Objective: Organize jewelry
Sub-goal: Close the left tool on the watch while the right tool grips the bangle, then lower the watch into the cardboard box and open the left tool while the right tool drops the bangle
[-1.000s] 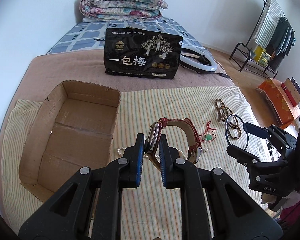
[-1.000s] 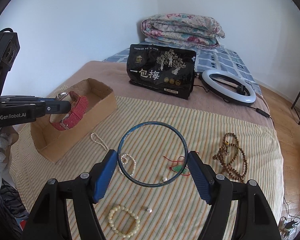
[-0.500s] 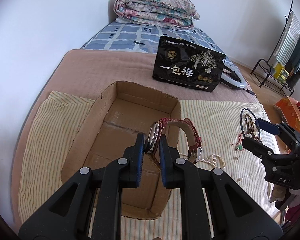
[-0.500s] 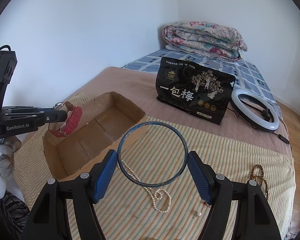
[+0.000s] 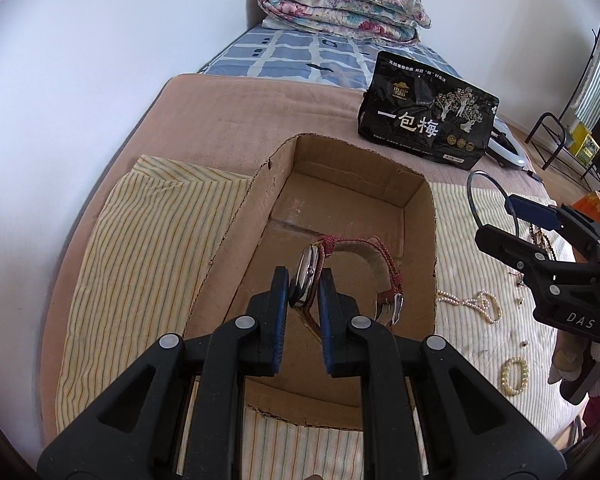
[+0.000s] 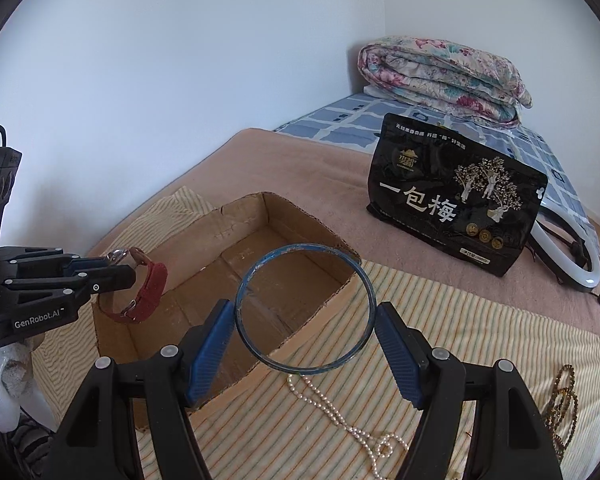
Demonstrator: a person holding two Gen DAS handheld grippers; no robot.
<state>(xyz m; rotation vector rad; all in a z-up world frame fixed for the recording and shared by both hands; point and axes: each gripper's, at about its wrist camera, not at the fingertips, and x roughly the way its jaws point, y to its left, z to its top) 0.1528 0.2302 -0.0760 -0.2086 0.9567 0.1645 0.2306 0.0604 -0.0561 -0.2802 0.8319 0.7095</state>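
My left gripper (image 5: 304, 284) is shut on a red-strapped watch (image 5: 358, 264) and holds it above the open cardboard box (image 5: 236, 224). From the right wrist view, the left gripper (image 6: 128, 270) with the watch (image 6: 148, 292) hangs over the box's near left corner (image 6: 236, 212). My right gripper (image 6: 306, 334) is shut on a blue bangle (image 6: 364, 280), held upright over the box's right wall. It shows in the left wrist view (image 5: 512, 216) with the bangle (image 5: 474, 208), right of the box.
On the striped cloth (image 5: 140, 240) lie a pearl necklace (image 6: 340, 420), brown bead strands (image 6: 560, 400) and a pale bead bracelet (image 5: 514, 376). A black snack bag (image 6: 456, 196), a ring light (image 6: 576, 264) and a folded quilt (image 6: 440, 76) sit behind the box.
Both grippers have moved left towards the box. The watch now hangs over the box's inside, and the bangle is at its right wall.
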